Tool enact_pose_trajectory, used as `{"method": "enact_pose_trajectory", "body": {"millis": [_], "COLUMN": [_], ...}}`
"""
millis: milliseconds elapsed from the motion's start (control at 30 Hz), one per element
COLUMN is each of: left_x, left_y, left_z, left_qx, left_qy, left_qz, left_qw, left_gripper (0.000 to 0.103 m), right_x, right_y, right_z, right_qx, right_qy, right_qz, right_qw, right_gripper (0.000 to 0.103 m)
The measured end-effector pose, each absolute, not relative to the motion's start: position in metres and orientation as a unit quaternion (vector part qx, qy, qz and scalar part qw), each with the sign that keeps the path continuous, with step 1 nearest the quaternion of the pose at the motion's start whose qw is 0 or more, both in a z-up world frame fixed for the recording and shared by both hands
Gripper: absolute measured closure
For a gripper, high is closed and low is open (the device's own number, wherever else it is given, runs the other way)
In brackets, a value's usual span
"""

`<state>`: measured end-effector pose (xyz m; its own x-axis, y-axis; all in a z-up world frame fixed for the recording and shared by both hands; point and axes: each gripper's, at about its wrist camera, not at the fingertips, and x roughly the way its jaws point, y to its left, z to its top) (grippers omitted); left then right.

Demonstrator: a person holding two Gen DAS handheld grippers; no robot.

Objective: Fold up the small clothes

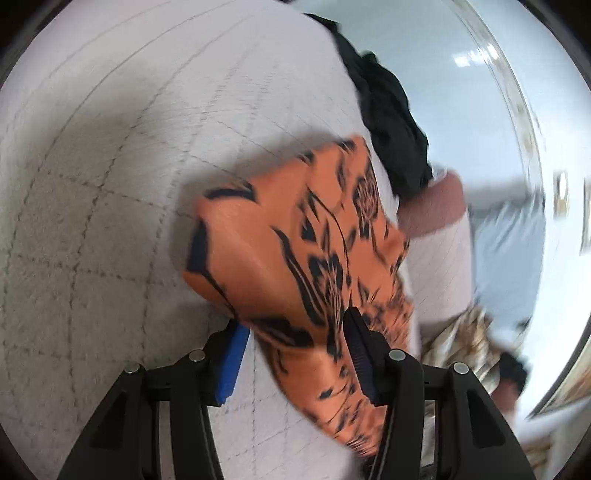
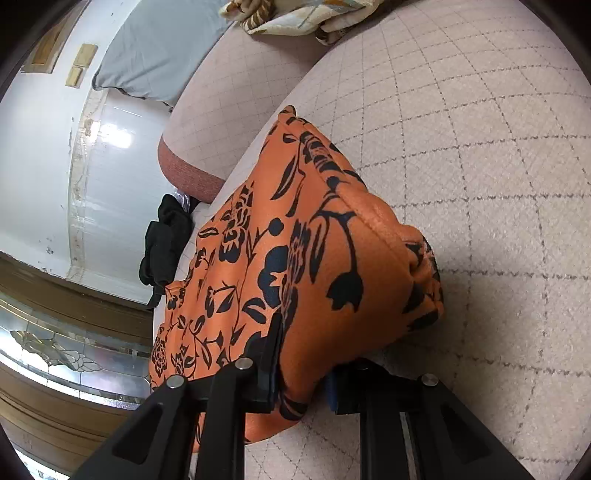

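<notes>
An orange garment with a black flower print point(image 1: 295, 243) point(image 2: 314, 258) lies partly folded and lifted on the pale quilted bed cover point(image 1: 110, 184) point(image 2: 480, 184). In the left wrist view my left gripper point(image 1: 295, 321) stands wide, with the cloth running between its blue pads point(image 1: 231, 362). Bare cover shows between the left pad and the cloth, so the pads do not press on it. In the right wrist view my right gripper point(image 2: 304, 350) is shut on a bunched fold of the same garment at its near edge.
A black garment point(image 1: 391, 122) point(image 2: 166, 240) lies at the bed's edge. A cream and brown patterned cloth point(image 1: 461, 343) point(image 2: 295, 18) and a grey pillow point(image 2: 159, 48) lie further off. The bed's reddish corner trim point(image 2: 184, 166) borders a shiny pale floor point(image 2: 110, 166).
</notes>
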<state>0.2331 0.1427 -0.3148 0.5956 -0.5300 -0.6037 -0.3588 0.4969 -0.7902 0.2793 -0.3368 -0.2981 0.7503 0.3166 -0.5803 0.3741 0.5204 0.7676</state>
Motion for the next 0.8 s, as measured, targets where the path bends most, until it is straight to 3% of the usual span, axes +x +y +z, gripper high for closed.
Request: {"method": "enact_pose_trajectory", "body": {"millis": [67, 167, 367, 400, 433, 467, 533, 800], "left_x": [0.232, 0.235, 0.244, 0.246, 0.248, 0.25, 0.252, 0.225], "left_y": [0.146, 0.142, 0.141, 0.14, 0.139, 0.138, 0.141, 0.139], "left_z": [-0.317, -0.313, -0.311, -0.311, -0.31, -0.311, -0.317, -0.283], "left_qx": [-0.513, -0.51, -0.497, -0.489, -0.48, -0.472, -0.477, -0.448], "left_qy": [0.439, 0.424, 0.396, 0.396, 0.396, 0.401, 0.406, 0.377], "left_qz": [-0.053, -0.048, -0.033, -0.031, -0.029, -0.026, -0.025, -0.054], "left_qw": [0.735, 0.747, 0.771, 0.777, 0.782, 0.785, 0.779, 0.809], "left_gripper": [0.049, 0.039, 0.041, 0.045, 0.061, 0.07, 0.079, 0.085], "right_x": [0.281, 0.28, 0.281, 0.281, 0.281, 0.281, 0.28, 0.269], "right_y": [-0.336, -0.336, -0.336, -0.336, -0.336, -0.336, -0.335, -0.325], "right_z": [-0.299, -0.299, -0.299, -0.299, -0.3, -0.299, -0.299, -0.264], "right_qx": [0.49, 0.491, 0.485, 0.484, 0.484, 0.483, 0.48, 0.413], "right_qy": [0.353, 0.352, 0.352, 0.352, 0.352, 0.352, 0.351, 0.315], "right_qz": [-0.017, -0.017, -0.014, -0.013, -0.012, -0.012, -0.013, -0.02], "right_qw": [0.797, 0.797, 0.801, 0.801, 0.801, 0.801, 0.804, 0.854], "right_gripper": [0.083, 0.083, 0.083, 0.083, 0.083, 0.083, 0.083, 0.089]}}
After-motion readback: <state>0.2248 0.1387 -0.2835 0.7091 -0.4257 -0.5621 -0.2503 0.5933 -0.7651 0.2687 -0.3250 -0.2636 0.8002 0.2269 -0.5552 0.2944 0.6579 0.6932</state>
